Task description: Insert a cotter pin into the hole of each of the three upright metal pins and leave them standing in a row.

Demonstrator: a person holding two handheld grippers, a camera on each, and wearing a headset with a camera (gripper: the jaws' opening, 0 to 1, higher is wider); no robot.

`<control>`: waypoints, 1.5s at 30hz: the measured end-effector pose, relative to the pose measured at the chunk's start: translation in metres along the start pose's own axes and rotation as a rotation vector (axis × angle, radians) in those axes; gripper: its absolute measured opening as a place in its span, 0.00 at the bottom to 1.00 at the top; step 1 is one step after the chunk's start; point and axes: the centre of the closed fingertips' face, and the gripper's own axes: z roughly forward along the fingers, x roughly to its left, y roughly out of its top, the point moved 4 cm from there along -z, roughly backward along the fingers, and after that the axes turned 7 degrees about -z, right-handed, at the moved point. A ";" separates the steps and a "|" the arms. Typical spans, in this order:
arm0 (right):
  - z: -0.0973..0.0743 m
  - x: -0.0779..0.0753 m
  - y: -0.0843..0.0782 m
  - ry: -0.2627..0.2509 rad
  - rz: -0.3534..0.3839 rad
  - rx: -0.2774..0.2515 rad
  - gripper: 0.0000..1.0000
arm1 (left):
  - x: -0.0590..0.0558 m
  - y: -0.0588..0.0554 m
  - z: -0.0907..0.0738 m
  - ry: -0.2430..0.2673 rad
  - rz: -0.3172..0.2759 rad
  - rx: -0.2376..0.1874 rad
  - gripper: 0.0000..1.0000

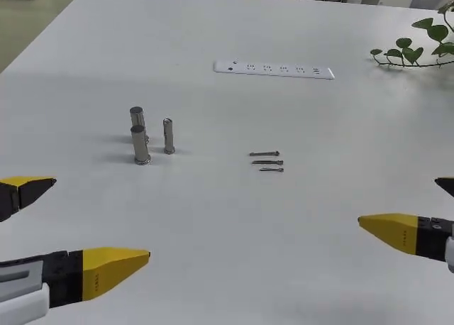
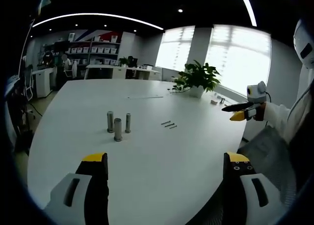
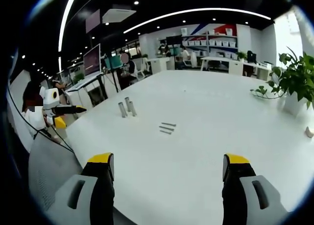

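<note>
**Head view: pins (image 1: 140, 144), cotter pins (image 1: 267, 162) sit apart on tabletop (image 1: 213, 218)**

Head view shows three pins upright in a cluster left of the tabletop's middle, three cotter pins lying side by side well to their right. Left gripper (image 1: 102, 218) and right gripper (image 1: 397, 201) hover over the near edge, jaws wide open, empty. Left gripper view frames pins (image 2: 117, 129) and cotter pins (image 2: 168, 124) between its spread jaws. Right gripper view, jaws likewise apart, has the cotter pins (image 3: 167, 127) nearer, pins (image 3: 126, 107) beyond.

Left gripper (image 1: 102, 218) and right gripper (image 1: 397, 201) hover low at opposite sides, well apart, jaws spread wide, both empty.
</note>
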 end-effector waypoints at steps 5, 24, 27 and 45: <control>0.000 0.000 0.000 0.000 -0.002 0.000 0.90 | -0.001 0.000 -0.001 -0.001 -0.001 0.001 0.97; 0.000 0.001 0.003 0.006 -0.012 0.006 0.90 | 0.005 0.002 -0.003 0.012 -0.007 -0.003 0.97; 0.000 0.000 0.003 0.003 -0.010 0.005 0.90 | 0.008 0.002 -0.003 0.015 -0.005 -0.001 0.97; 0.002 -0.005 0.005 0.001 -0.012 0.014 0.90 | 0.021 0.000 -0.002 0.043 -0.001 0.032 0.97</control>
